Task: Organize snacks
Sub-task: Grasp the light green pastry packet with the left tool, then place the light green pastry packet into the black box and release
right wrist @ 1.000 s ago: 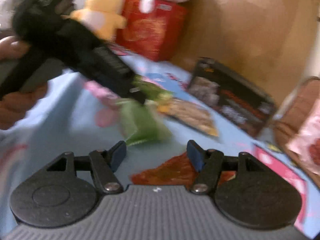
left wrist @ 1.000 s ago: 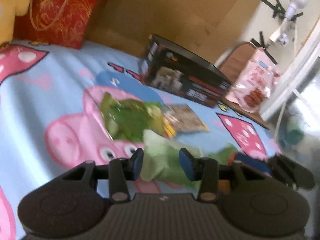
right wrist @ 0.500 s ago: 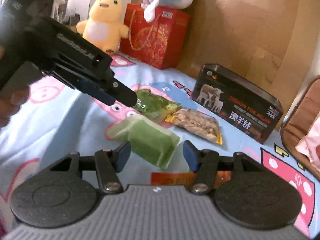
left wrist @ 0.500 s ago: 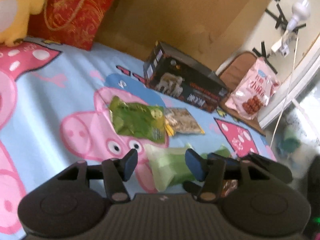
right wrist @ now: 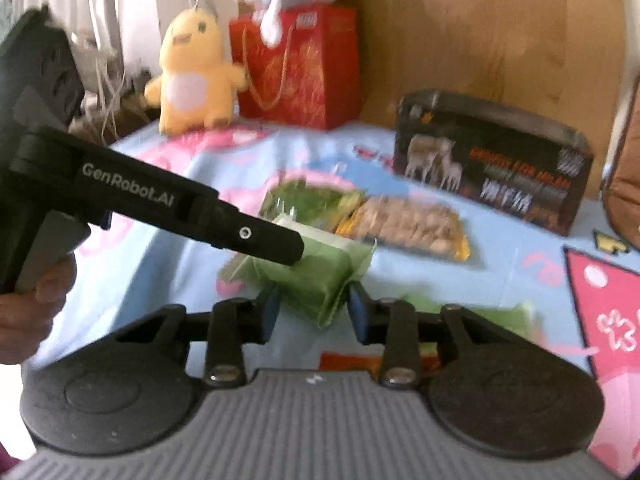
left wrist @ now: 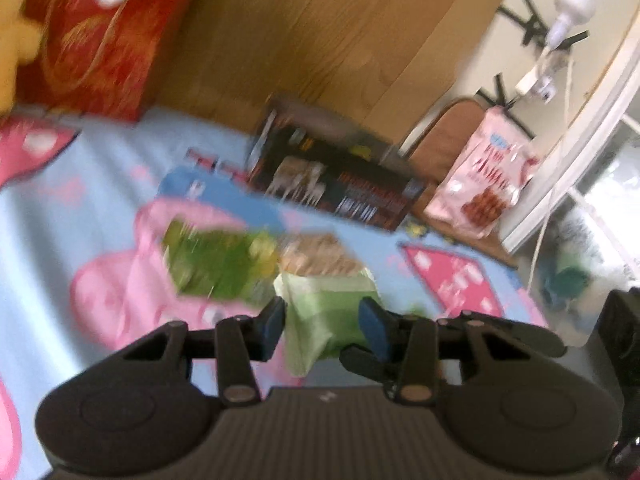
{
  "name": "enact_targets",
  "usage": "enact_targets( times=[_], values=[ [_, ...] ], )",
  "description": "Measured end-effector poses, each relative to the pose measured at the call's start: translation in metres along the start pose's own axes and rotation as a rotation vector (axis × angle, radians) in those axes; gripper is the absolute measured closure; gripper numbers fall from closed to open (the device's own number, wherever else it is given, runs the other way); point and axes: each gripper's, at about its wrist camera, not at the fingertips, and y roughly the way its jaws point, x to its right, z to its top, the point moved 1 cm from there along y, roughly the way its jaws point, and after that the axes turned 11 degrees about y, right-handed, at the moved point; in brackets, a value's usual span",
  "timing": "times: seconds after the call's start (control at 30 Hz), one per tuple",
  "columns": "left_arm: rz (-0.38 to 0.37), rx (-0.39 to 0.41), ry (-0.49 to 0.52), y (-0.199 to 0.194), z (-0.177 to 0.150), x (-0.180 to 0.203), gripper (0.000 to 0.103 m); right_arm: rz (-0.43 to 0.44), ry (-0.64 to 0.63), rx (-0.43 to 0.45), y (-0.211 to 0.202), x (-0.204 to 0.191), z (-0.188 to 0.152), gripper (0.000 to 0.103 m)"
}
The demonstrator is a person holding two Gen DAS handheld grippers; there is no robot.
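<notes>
A pale green snack pack (right wrist: 316, 276) lies on the cartoon sheet (right wrist: 500, 264); it also shows in the left wrist view (left wrist: 328, 312). My right gripper (right wrist: 314, 312) is open with its fingers on either side of the pack's near end. My left gripper (left wrist: 322, 326) is open and comes in from the left, its fingers (right wrist: 272, 242) over the pack's far end. Beyond lie a dark green bag (right wrist: 308, 200), a nut bag (right wrist: 408, 224) and a black box (right wrist: 488, 168). An orange pack (right wrist: 348, 360) shows under my right gripper.
A yellow duck plush (right wrist: 192, 76) and a red gift bag (right wrist: 300, 68) stand at the back by a wooden panel. A pink snack bag (left wrist: 484, 184) leans on a brown chair at the right edge. Another green pack (right wrist: 480, 316) lies to the right.
Both grippers have moved in on the pale green pack, which now lies between the fingers of each. The left gripper has come further over it.
</notes>
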Motion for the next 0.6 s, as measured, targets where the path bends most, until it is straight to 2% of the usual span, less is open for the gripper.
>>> enact_targets(
  times=[0.2, 0.37, 0.47, 0.53, 0.6],
  values=[
    [-0.031, 0.08, 0.074, 0.026, 0.067, 0.014, 0.063, -0.05, 0.019, 0.131, -0.006, 0.024, 0.043, 0.064],
    [-0.021, 0.1, 0.119, 0.078, 0.12, 0.021, 0.063, -0.134, 0.037, 0.179, 0.012, 0.056, 0.087, 0.064],
    [0.0, 0.098, 0.133, 0.107, 0.137, 0.02, 0.062, -0.164, 0.069, 0.176, 0.029, 0.078, 0.107, 0.064],
    [0.01, 0.081, 0.13, 0.127, 0.144, 0.018, 0.054, -0.181, 0.089, 0.173, 0.041, 0.09, 0.116, 0.064],
    [0.006, 0.05, 0.119, 0.141, 0.145, 0.015, 0.053, -0.228, 0.082, 0.181, 0.051, 0.098, 0.12, 0.062]
  ],
)
